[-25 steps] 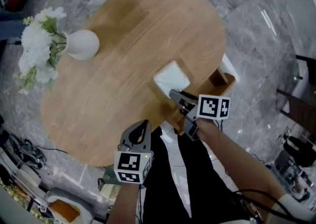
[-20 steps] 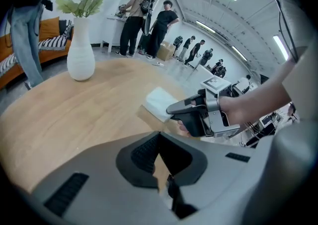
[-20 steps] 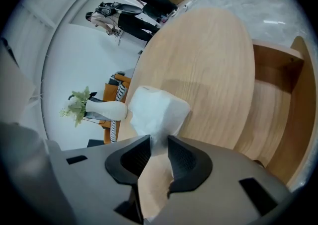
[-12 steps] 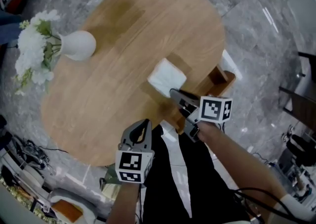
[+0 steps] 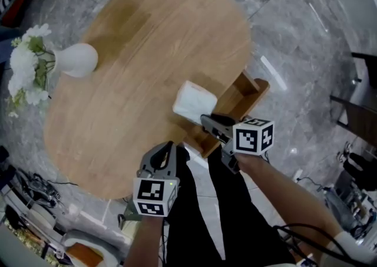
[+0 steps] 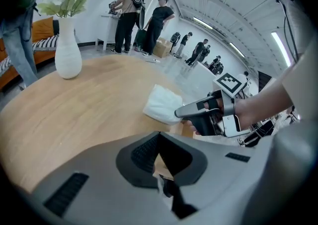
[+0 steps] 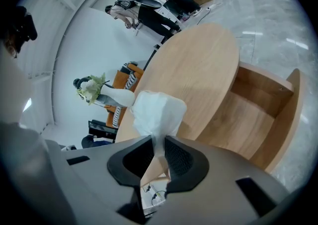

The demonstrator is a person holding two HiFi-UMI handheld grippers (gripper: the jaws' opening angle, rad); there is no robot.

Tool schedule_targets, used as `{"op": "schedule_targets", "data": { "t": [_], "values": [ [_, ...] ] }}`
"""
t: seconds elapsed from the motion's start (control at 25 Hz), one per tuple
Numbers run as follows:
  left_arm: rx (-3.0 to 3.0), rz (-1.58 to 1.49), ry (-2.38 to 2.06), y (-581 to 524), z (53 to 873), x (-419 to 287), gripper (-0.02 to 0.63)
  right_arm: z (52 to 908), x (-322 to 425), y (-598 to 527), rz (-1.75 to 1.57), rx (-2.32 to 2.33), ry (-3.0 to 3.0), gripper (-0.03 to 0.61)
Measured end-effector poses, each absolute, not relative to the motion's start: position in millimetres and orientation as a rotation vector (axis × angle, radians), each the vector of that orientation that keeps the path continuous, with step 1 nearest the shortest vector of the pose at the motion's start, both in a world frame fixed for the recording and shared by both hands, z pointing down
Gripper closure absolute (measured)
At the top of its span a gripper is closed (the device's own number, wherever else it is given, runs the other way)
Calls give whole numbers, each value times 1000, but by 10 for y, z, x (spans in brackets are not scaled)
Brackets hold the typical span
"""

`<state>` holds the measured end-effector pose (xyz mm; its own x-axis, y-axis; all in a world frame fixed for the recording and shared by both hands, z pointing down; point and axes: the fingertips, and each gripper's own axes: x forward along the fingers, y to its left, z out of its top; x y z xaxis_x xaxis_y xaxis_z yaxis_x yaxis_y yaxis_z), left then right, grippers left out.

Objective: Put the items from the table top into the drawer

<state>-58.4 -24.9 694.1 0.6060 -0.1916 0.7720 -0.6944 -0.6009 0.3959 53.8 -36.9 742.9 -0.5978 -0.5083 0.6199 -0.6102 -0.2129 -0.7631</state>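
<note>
A white tissue pack lies near the front edge of the oval wooden table, beside the open wooden drawer. My right gripper is shut on the pack's near edge; its jaws have just closed there. In the right gripper view the pack's thin wrapper is pinched between the pads, with the drawer to the right. My left gripper hangs at the table's front edge, shut and holding nothing. The left gripper view shows the pack and the right gripper ahead of the left gripper.
A white vase with white flowers stands at the table's far left. Grey marble floor surrounds the table. Cables and equipment lie on the floor at the lower left. Several people stand in the background of the left gripper view.
The right gripper's jaws have closed on the pack's near edge, and the pack has shifted a little toward the drawer. The left gripper has drifted slightly.
</note>
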Motion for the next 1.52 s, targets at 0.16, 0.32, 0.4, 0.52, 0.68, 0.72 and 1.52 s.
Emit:
{"op": "schedule_targets", "data": {
  "t": [0.16,0.32,0.4,0.52,0.68,0.72,1.52],
  "values": [
    [2128,938,-668,-134,6973,-506,612,7409,688,-221,1863,1379,-1935,494],
    [2135,950,-645,-36,7004,-411,612,7400,815,-98,1834,1395,-1946,494],
    [2140,961,-621,22,7019,-364,612,7401,865,-21,1834,1403,-1942,494],
    [2149,975,-591,75,7032,-292,612,7410,936,110,1800,1381,-1946,494],
    [2156,986,-584,103,7032,-222,612,7447,1068,312,1768,1340,-1941,494],
    [2156,986,-586,109,7034,-208,612,7460,1111,360,1757,1329,-1938,494],
    [2094,951,-658,273,7077,132,612,7933,1780,636,1515,963,-1790,485]
  ]
}}
